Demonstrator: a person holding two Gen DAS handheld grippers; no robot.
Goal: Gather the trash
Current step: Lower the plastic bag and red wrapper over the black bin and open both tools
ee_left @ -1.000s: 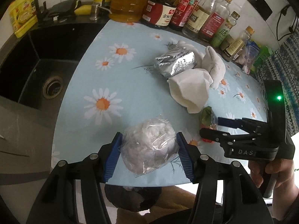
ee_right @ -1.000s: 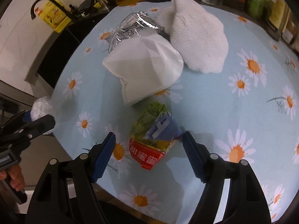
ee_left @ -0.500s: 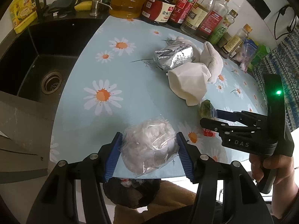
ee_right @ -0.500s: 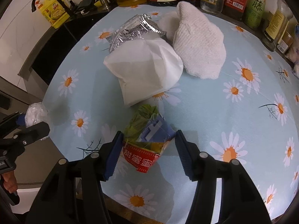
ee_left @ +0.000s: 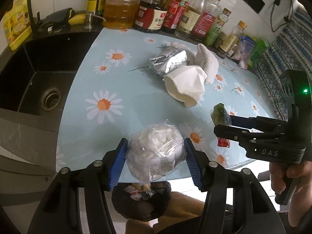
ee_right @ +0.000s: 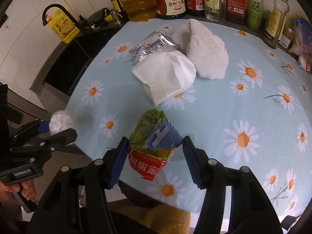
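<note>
My left gripper (ee_left: 156, 160) is shut on a clear plastic bag of white scraps (ee_left: 155, 156), held above the table's front edge and over a dark trash bag (ee_left: 141, 202) below. It also shows in the right wrist view (ee_right: 58, 121). My right gripper (ee_right: 155, 157) is shut on a crumpled green, blue and red wrapper (ee_right: 154, 142), lifted near the front edge; the wrapper also shows in the left wrist view (ee_left: 219, 114). A white paper napkin (ee_right: 165, 78), a silver foil packet (ee_right: 152, 44) and a white cloth (ee_right: 206, 48) lie mid-table.
The daisy-print tablecloth (ee_left: 109, 89) covers the counter. A black sink (ee_left: 33, 83) is to the left with a black faucet (ee_right: 56, 12). Several sauce and oil bottles (ee_left: 154, 9) line the back edge. Small packets (ee_right: 302, 37) sit at the far right.
Both grippers have drawn back toward the table's front edge with their loads. The right gripper closed on the wrapper and lifted it. The trash bag has come into view below the left gripper.
</note>
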